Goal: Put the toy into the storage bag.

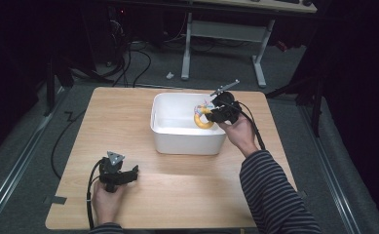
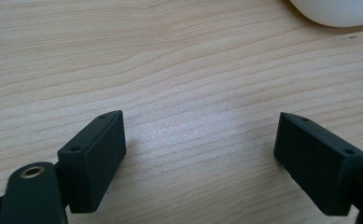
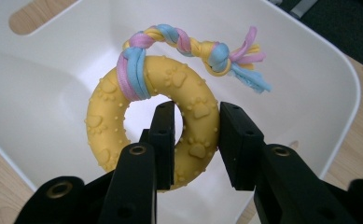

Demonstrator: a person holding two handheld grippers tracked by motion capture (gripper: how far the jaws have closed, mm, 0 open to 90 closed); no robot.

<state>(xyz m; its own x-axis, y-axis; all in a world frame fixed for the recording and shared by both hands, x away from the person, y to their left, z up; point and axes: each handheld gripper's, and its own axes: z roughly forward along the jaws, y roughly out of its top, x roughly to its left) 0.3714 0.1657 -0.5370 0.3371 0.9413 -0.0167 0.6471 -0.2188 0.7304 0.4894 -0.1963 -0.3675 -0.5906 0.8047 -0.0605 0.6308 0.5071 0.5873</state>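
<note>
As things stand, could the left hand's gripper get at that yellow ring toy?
Probably not easily: the left gripper rests open near the table's front edge, while the right gripper grips the yellow ring toy over the white bin.

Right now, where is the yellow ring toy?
The yellow ring toy is clamped in the right gripper, held over the white bin near its right side in the high view.
</note>
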